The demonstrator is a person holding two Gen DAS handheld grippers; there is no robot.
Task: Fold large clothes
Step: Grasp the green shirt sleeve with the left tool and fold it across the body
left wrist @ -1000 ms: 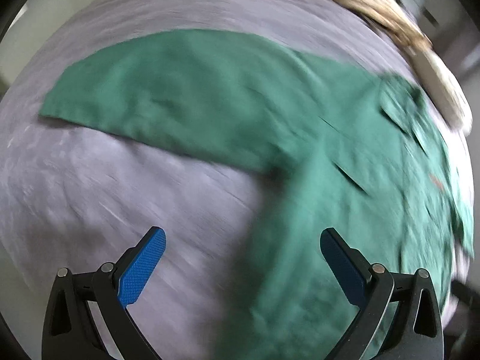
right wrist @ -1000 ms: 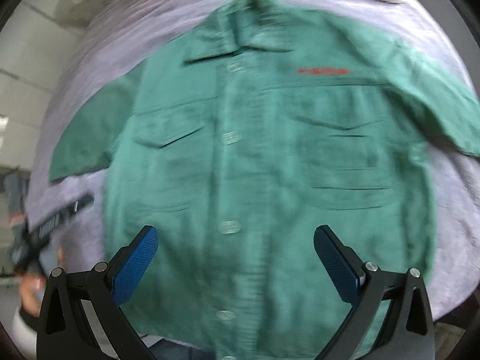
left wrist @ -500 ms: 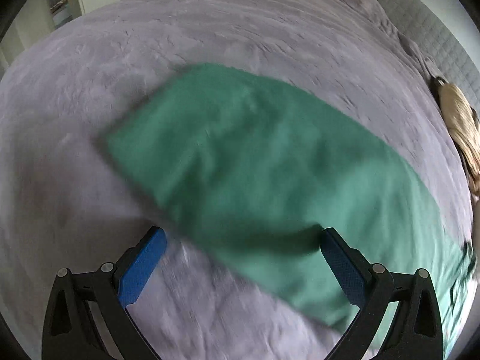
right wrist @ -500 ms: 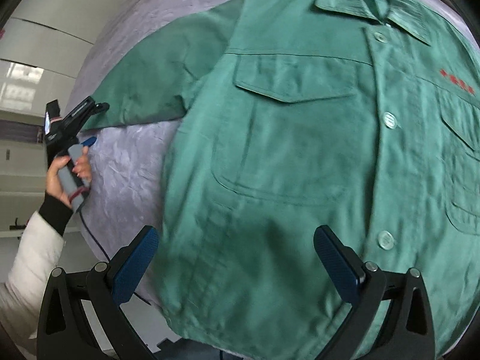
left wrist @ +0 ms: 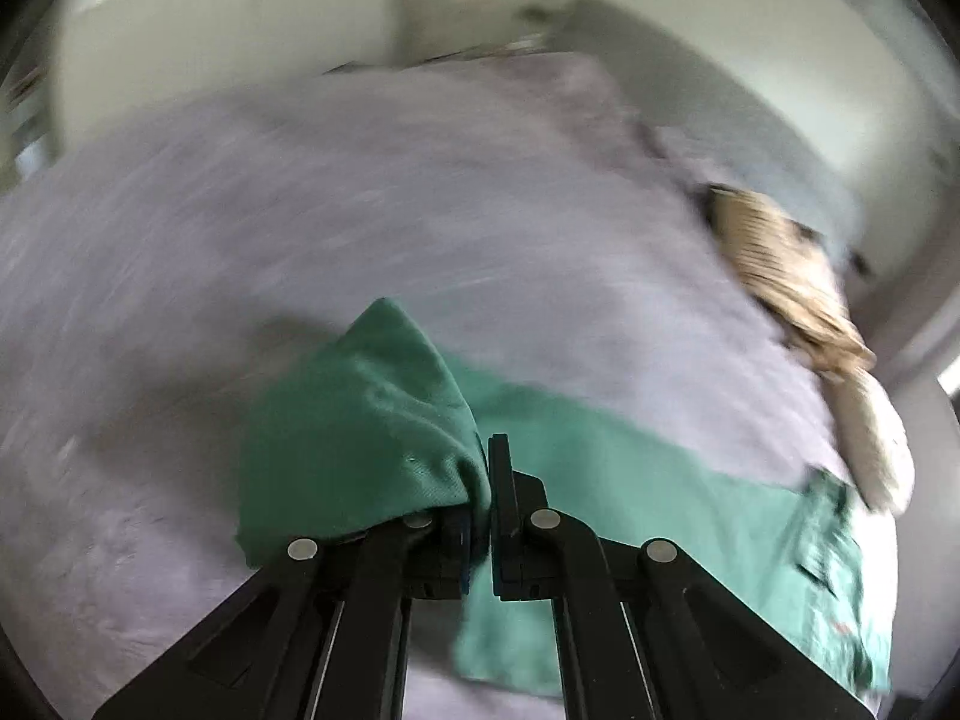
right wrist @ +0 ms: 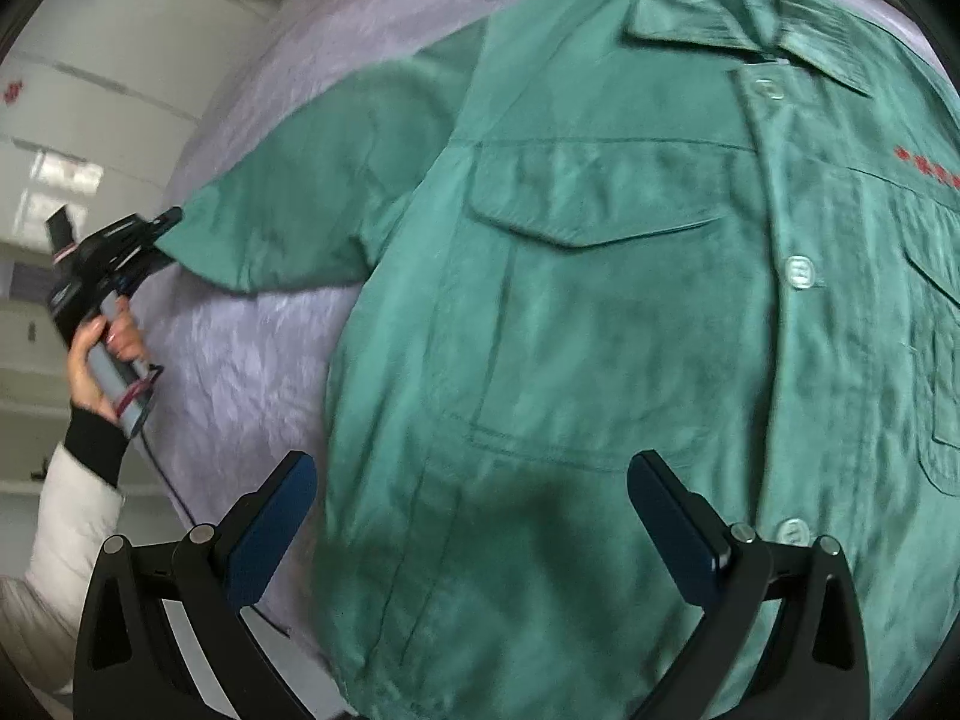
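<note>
A green button-up work jacket (right wrist: 600,330) lies face up on a lilac bedspread (right wrist: 240,348), collar at the far end, red lettering on one chest. My left gripper (left wrist: 487,480) is shut on the cuff of its sleeve (left wrist: 360,420), which bunches up over the left finger. In the right wrist view the left gripper (right wrist: 162,222) shows at the left, pinching the sleeve end (right wrist: 204,228). My right gripper (right wrist: 471,516) is open and empty, hovering over the jacket's lower front near the hem.
A beige knitted garment (left wrist: 798,300) lies on the bedspread (left wrist: 360,180) at the right, near the jacket's collar. White cabinets and wall (right wrist: 90,90) stand beyond the bed's left edge. A cable (right wrist: 174,492) hangs from the left gripper's handle.
My left gripper went from open above the sleeve to shut on its cuff, and the cuff now lifts and bunches. My right gripper drifted closer over the jacket's lower left front, staying open.
</note>
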